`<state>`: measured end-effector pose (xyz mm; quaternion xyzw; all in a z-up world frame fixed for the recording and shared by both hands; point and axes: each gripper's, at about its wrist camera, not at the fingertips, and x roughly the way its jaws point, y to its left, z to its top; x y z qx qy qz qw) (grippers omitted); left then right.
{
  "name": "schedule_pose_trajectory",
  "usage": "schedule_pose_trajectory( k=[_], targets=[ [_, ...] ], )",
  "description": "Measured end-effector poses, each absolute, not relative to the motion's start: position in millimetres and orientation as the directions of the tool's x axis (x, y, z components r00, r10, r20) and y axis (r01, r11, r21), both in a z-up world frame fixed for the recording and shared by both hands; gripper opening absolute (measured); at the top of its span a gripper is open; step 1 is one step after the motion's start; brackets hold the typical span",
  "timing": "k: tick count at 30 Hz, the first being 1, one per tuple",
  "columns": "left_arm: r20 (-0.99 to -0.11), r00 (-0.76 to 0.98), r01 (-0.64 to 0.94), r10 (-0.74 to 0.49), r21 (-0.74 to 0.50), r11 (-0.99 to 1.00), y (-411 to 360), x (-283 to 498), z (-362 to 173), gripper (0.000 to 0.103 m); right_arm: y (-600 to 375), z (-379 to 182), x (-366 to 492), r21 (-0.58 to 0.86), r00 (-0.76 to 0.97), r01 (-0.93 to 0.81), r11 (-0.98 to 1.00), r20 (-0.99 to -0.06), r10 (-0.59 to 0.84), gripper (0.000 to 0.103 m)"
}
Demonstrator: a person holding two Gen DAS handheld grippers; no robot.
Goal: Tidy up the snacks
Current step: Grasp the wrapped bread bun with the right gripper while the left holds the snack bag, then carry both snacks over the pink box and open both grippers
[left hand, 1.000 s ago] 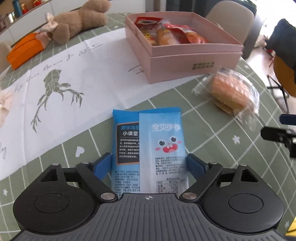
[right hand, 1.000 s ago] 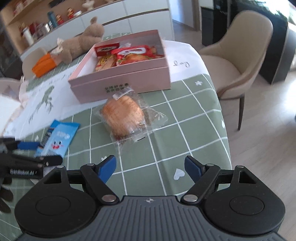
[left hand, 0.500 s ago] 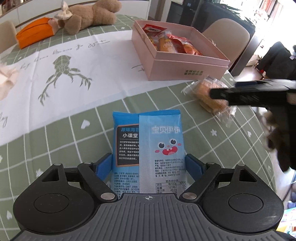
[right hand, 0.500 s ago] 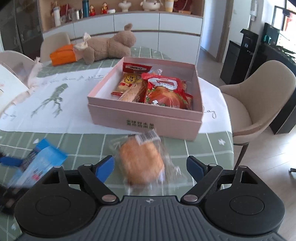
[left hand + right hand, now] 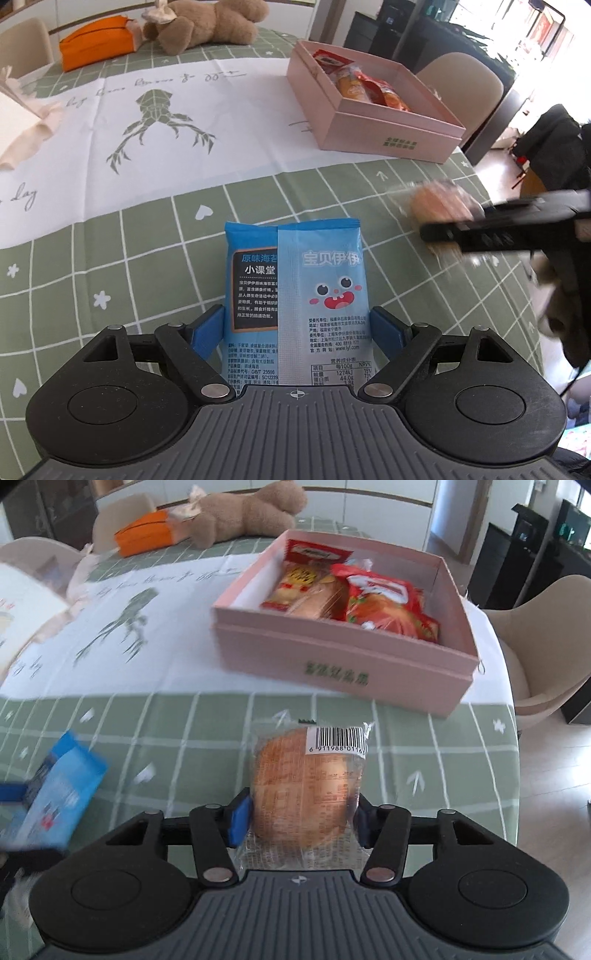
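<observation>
My left gripper (image 5: 297, 330) is shut on a blue snack packet (image 5: 299, 291) and holds it above the green checked tablecloth. My right gripper (image 5: 299, 819) is shut on a clear-wrapped round bread (image 5: 306, 790) and holds it in front of the pink box (image 5: 332, 657). The box is open and holds several red and yellow snack packs (image 5: 373, 602). In the left wrist view the box (image 5: 388, 129) stands at the far right, and the right gripper (image 5: 517, 225) with the blurred bread (image 5: 439, 206) is at the right. The blue packet also shows at the left of the right wrist view (image 5: 59, 786).
A brown teddy bear (image 5: 240, 513) and an orange pouch (image 5: 147, 537) lie at the far side. A white cloth with a green deer print (image 5: 159, 110) covers the middle of the table. A beige chair (image 5: 546, 627) stands beyond the right table edge.
My right gripper has moved forward and closed on the wrapped bread, which lay loose on the table before. My left gripper has risen and swung with the blue packet still in it.
</observation>
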<state>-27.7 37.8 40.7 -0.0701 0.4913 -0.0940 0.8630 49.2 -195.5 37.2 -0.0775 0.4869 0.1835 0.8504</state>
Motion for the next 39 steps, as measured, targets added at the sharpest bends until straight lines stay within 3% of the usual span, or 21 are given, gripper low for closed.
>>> schedule_pose_trajectory(
  k=[5, 11, 18, 22, 25, 26, 27, 31, 39],
  targets=[
    [-0.803, 0.528, 0.126, -0.276, -0.247, 0.961, 36, -22, 55, 0.088, -211, 64, 20, 0.118, 0.456, -0.357, 0.927, -0.844, 0.283, 0.052],
    [-0.638, 0.687, 0.209, -0.348, -0.284, 0.936, 39, 20, 139, 0.088, -240, 133, 21, 0.121, 0.591, -0.299, 0.947, -0.755, 0.283, 0.051],
    [-0.470, 0.783, 0.329, -0.407, -0.241, 0.913, 16, 100, 229, 0.089, -256, 239, 76, 0.092, 0.753, -0.286, 0.954, -0.595, 0.283, 0.051],
    [-0.417, 0.801, 0.323, -0.429, -0.303, 0.897, 0, 151, 238, 0.090, -253, 267, 126, 0.115, 0.776, -0.295, 0.949, -0.551, 0.308, 0.051],
    [-0.462, 0.755, 0.319, -0.466, -0.362, 0.876, -14, 198, 206, 0.090, -245, 244, 171, 0.171, 0.725, -0.325, 0.930, -0.587, 0.361, 0.055],
    [-0.512, 0.721, 0.310, -0.467, -0.364, 0.878, -20, 215, 186, 0.090, -242, 225, 187, 0.188, 0.693, -0.344, 0.920, -0.610, 0.384, 0.072],
    [-0.579, 0.689, 0.283, -0.436, -0.340, 0.897, -26, 230, 161, 0.089, -240, 201, 199, 0.175, 0.681, -0.323, 0.930, -0.640, 0.356, 0.082],
    [-0.762, 0.578, 0.297, -0.293, -0.138, 0.945, -52, 249, 86, 0.089, -240, 116, 199, 0.104, 0.615, -0.281, 0.954, -0.744, 0.262, 0.080],
    [-0.696, 0.634, 0.302, -0.336, -0.177, 0.937, -47, 231, 92, 0.086, -254, 77, 162, 0.147, 0.580, -0.227, 0.963, -0.774, 0.255, 0.080]
  ],
)
